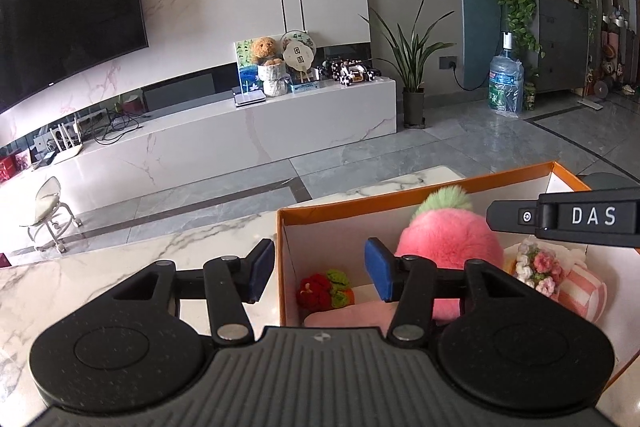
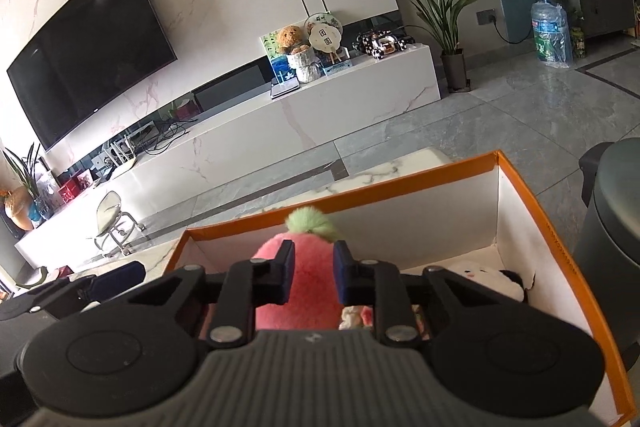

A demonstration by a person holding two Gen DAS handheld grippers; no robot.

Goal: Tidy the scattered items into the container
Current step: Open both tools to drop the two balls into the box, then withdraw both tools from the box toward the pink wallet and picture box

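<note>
The pink plush strawberry looks light, soft and squashy, best pinched across its body. The right tool pinches it between its pads, over the orange box on the counter. The left tool is spread and empty, straddling the box's near wall.

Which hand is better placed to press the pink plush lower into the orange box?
Probably the right. The right gripper has its jaws closed at the pink plush, centred on it; the left gripper, jaws open, straddles a wall of the orange box, beside the plush.
</note>
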